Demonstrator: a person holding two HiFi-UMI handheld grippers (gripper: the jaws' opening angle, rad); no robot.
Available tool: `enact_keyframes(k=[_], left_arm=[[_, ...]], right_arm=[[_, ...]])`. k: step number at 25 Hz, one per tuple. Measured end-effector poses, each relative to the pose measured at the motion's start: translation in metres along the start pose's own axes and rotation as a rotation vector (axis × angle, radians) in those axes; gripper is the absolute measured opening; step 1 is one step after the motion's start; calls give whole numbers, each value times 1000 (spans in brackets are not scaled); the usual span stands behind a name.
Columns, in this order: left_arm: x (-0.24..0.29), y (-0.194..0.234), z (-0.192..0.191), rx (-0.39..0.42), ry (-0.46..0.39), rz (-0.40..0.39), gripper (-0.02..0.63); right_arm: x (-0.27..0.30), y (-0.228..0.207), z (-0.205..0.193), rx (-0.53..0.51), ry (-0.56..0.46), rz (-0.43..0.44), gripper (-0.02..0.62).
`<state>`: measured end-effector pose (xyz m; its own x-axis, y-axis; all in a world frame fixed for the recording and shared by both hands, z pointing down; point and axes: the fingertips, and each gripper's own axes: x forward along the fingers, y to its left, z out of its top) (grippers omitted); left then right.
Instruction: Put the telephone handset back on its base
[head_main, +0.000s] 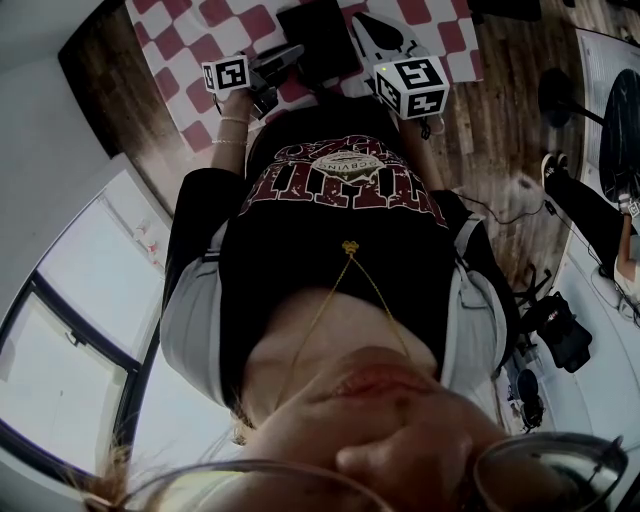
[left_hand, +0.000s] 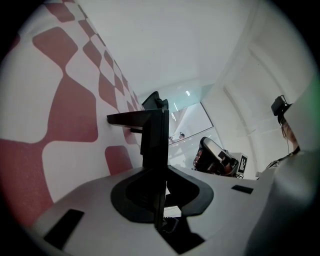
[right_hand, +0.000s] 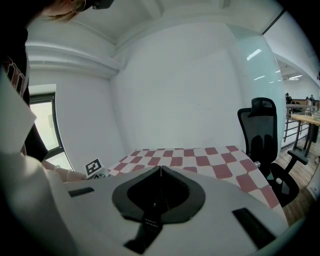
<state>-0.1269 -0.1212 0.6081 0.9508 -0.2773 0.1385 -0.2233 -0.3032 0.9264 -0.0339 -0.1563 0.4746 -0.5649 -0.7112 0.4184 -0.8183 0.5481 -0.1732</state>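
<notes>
Head view: shirt print (head_main: 340, 175) illegible; left tool (left_hand: 160, 172) grips dark handset (left_hand: 154, 135).

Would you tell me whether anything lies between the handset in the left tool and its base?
Nothing visible does: the handset, gripped in the left tool, is right beside the black base; the shut right tool sits at the base's other side.

The left gripper (left_hand: 156, 186) is clamped on a black handset (left_hand: 154, 137). Beside it, a red-and-white checked cloth (left_hand: 70, 110) fills the left side.
</notes>
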Motion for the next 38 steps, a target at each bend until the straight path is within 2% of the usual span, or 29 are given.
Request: enact_keyframes(k=[10, 14, 16, 23, 31, 38], left_arm=[[3, 1, 1, -12, 0, 61, 80], [1, 5, -1, 5, 10, 129, 84], [-1, 10, 0, 16, 18, 182, 151], [-2, 12, 0, 40, 10, 214, 158], [-3, 7, 4, 143, 19, 336, 161], [-11, 3, 4, 184, -33, 445, 170]], right_arm=[[2, 4, 0, -3, -1, 3, 21], [1, 5, -2, -2, 0, 2, 21], [0, 6, -3, -2, 0, 4, 21], [-4, 11, -2, -11, -6, 14, 21], [-10, 12, -5, -13, -6, 35, 21], [-15, 16, -1, -35, -8, 82, 21]])
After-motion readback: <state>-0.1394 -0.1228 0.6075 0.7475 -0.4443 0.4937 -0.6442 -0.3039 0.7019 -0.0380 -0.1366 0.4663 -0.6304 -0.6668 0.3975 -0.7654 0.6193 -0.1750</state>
